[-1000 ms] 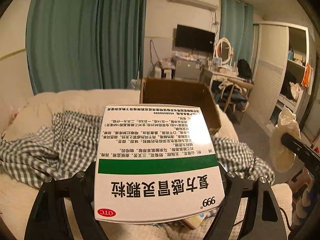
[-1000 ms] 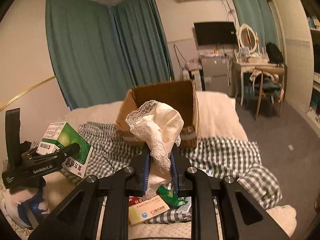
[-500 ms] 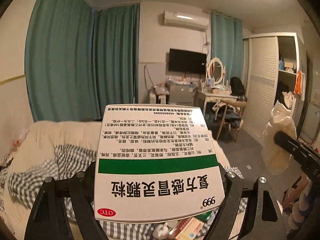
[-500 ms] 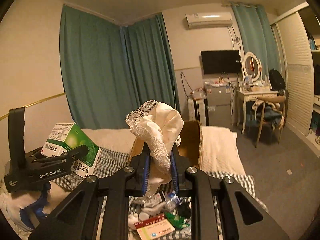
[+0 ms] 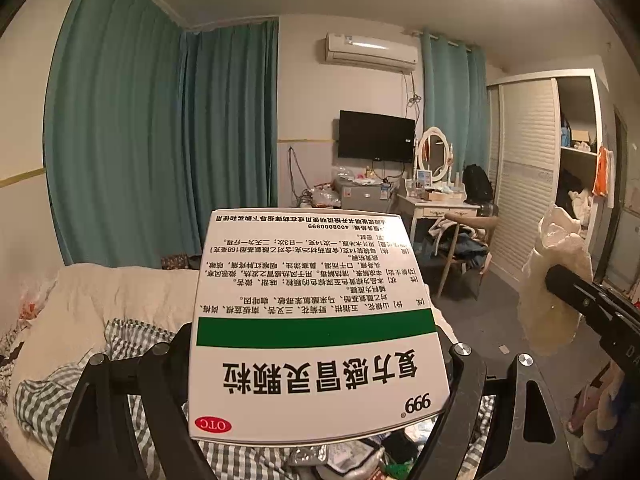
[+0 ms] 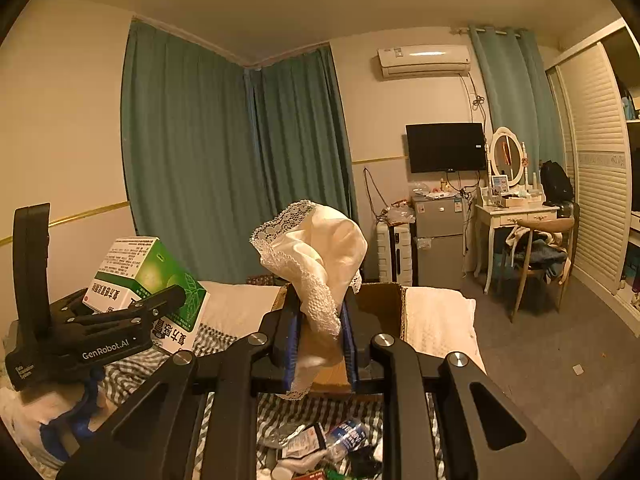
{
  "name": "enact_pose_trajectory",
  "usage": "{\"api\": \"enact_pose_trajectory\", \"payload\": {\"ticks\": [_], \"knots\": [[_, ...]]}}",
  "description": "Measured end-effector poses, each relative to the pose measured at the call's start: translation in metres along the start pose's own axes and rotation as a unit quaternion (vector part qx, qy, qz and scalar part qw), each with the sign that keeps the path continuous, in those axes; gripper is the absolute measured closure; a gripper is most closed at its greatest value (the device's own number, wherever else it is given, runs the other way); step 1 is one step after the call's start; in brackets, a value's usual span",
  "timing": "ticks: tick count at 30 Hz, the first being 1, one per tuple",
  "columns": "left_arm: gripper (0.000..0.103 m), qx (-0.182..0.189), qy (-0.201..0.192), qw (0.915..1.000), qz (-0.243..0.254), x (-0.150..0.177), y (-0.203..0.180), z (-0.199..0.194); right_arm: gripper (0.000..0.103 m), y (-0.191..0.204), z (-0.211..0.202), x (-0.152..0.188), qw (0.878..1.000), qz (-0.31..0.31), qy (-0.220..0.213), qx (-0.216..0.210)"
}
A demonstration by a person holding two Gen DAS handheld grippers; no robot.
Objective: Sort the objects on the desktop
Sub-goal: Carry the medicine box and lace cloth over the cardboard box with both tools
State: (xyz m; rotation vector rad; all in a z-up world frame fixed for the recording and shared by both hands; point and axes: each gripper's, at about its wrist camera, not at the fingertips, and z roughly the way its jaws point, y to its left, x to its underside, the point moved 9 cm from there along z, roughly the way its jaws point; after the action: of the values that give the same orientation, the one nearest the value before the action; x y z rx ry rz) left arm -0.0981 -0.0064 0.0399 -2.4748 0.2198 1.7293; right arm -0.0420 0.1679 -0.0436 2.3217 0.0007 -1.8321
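left gripper [image 5: 316, 360]: jaws wide, clamped on the sides of the medicine box [image 5: 316, 320], held up above the bed [image 5: 92, 304]
medicine box: white and green, printed face up toward the camera, text upside down
right gripper [image 6: 320, 332]: jaws nearly closed, pinching a cream lace-trimmed cloth [image 6: 320, 252]
cloth: bunched, sticks up above the fingers, tail hangs below
cardboard box [image 6: 380, 300]: open, on the bed behind the right gripper
checked blanket [image 6: 320, 412]: spread on the bed
clutter [image 6: 320, 444]: packets and small bottle on blanket below right gripper
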Motion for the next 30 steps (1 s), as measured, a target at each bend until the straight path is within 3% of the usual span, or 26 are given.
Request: {"api": "enact_pose_trajectory", "payload": {"ticks": [9,14,25,30], "knots": [[0.018,-0.006,0.023,0.9997,0.001,0.001,-0.001,0.057,0.085,-0.016,0.047,-0.001,1.000,0.015,0.013,0.001],[0.018,-0.004,0.040,0.9992,-0.004,0.008,-0.003,0.094,0.085,-0.026,0.085,0.011,0.999,0.025,0.044,0.012],[0.018,-0.011,0.094,0.9955,-0.008,0.050,0.006,0.194,0.084,-0.029,0.180,0.051,0.996,0.024,0.088,-0.004],[0.018,-0.009,0.107,0.9942,0.002,0.074,0.002,0.235,0.084,-0.033,0.227,0.078,0.995,0.008,0.101,0.013]]}}
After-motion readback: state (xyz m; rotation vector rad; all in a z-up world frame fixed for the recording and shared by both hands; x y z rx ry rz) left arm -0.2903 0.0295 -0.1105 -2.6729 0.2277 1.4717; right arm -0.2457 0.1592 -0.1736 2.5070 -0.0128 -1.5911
